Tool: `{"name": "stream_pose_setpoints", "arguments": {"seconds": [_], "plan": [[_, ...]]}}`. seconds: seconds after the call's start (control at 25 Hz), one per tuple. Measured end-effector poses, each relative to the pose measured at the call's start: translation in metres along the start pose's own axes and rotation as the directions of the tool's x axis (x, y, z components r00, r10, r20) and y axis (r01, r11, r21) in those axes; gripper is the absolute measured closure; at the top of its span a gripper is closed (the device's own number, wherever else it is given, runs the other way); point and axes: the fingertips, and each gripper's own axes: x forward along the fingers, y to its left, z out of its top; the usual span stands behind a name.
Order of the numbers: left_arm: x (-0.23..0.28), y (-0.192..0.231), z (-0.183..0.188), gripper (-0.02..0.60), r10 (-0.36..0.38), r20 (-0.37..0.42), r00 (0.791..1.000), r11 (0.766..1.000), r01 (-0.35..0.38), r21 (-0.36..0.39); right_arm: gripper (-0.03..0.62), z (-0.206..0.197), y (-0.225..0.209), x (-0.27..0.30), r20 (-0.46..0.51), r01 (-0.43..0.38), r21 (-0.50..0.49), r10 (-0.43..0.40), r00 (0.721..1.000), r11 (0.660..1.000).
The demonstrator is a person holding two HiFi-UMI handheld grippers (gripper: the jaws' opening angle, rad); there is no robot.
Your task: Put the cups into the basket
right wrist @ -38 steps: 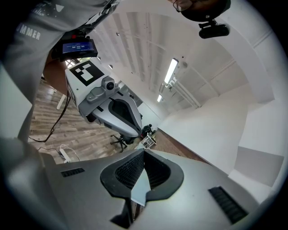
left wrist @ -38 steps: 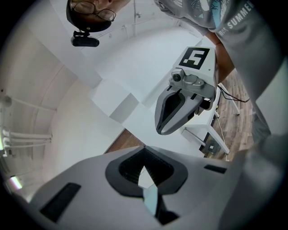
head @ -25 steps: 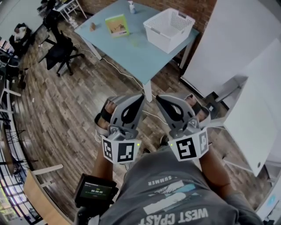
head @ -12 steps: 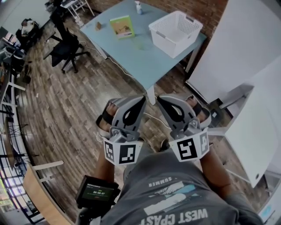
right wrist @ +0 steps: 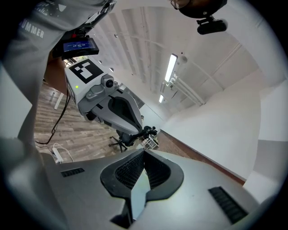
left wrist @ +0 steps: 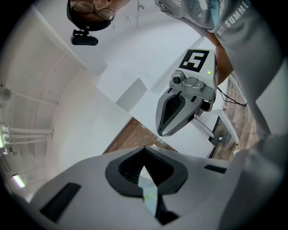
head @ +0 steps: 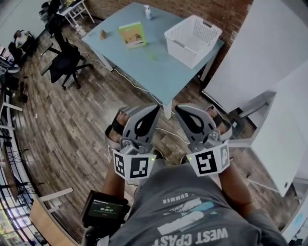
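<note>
**Approach to surface under way; no cup in hand**

Noted left hand-held gripper (head: 155, 108) and right hand-held gripper (head: 178, 109) carried side by side close to the body, jaws of each fully together, nothing held.

Compared with a second ago: white basket (head: 180, 52) and light blue surface (head: 149, 67) shifted lower and nearer in the head view, consistent with walking toward them. No change at either jaw pair.

Found basket apparently empty at the right end of the surface, well apart from both grippers.

Could not locate any cup. Seen there only a green booklet (head: 132, 34), a small bottle (head: 147, 12) and a small brown object (head: 102, 34).

Judged task not yet begun.
</note>
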Motion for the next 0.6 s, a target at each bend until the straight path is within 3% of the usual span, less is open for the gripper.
{"name": "stream_pose_setpoints", "arguments": {"seconds": [0.36,0.6], "plan": [[-0.010,0.027,-0.044,0.583,-0.032,0.060,0.998,0.999,0.033,-0.020,0.582,0.013,0.008,0.048,-0.062,0.041,0.003,-0.041,0.997,0.999],[-0.004,0.040,-0.063,0.584,-0.020,0.070,0.997,0.998,0.024,-0.053,0.582,0.010,0.006,0.066,-0.090,0.027,-0.006,-0.028,0.996,1.000]]}}
